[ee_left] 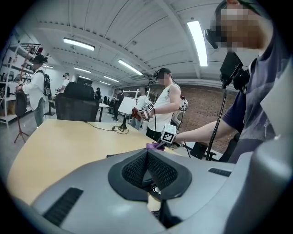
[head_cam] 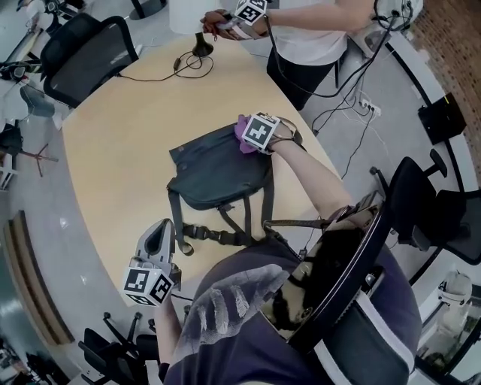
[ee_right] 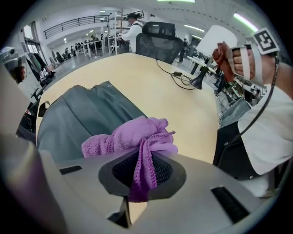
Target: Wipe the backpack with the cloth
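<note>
**Head view: cloth set on the backpack's far right corner**

We hold the purple cloth [ee_right: 132, 137] in the right gripper [ee_right: 143, 176]. Its jaws are closed on a fold of the cloth, and the rest is bunched ahead of the tips. That bunch rests on the dark grey backpack [head_cam: 214, 169], at the corner farthest from us on our right.

The backpack lies flat on the pale wooden table [head_cam: 120, 150]. Its straps [head_cam: 225, 225] trail from its near edge towards us.

Our left gripper [head_cam: 158, 233] is off the backpack, near its near-left side, by the table's edge. Its jaws are pressed together with nothing between them.

Beyond the backpack, across the table, another person's hand [head_cam: 218, 22] holds a gripper of its own. A thin black cable [head_cam: 161, 74] runs to a small black stand [head_cam: 201, 46] there. A black office chair [head_cam: 86, 53] stands beyond the backpack to its left, past the table's rim.
</note>
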A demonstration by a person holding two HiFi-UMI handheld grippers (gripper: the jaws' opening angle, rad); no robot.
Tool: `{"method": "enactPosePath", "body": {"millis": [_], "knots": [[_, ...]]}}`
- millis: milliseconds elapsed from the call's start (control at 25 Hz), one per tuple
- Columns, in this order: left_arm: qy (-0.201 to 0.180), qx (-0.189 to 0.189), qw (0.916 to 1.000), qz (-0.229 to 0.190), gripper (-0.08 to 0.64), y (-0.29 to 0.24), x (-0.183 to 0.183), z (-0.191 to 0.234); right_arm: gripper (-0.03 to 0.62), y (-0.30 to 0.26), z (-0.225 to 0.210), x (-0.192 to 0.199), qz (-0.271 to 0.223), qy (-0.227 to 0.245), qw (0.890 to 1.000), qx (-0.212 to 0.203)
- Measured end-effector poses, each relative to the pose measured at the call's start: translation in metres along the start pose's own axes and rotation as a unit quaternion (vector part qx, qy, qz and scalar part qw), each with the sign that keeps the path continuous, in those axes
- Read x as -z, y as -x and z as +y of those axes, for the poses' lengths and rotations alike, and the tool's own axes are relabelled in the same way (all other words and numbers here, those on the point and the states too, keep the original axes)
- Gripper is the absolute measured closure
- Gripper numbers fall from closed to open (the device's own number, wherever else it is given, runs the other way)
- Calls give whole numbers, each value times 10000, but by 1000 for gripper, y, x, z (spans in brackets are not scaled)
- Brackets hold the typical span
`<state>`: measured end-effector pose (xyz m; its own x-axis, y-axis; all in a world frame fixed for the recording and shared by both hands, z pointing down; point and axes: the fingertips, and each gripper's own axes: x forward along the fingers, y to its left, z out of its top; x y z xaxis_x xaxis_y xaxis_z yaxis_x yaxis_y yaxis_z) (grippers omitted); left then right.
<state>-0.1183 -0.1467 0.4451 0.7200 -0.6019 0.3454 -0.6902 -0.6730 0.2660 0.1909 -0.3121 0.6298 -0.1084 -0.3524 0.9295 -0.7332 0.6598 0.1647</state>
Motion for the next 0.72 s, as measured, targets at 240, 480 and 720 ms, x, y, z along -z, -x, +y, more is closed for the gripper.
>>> {"method": "enactPosePath", "body": {"millis": [240,480,720], "knots": [[16,-9,10000,-20,554,-1,4,-5,560,31,-50,40,188,-115,9969,758],[90,41,9999,34,554,-3,11,4,560,85,-78,60,-78,-280,9906,1333],[30,234,9997,21,554,-13,8,-4,561,51,-18,65,-385,-981,9931,512]]}}
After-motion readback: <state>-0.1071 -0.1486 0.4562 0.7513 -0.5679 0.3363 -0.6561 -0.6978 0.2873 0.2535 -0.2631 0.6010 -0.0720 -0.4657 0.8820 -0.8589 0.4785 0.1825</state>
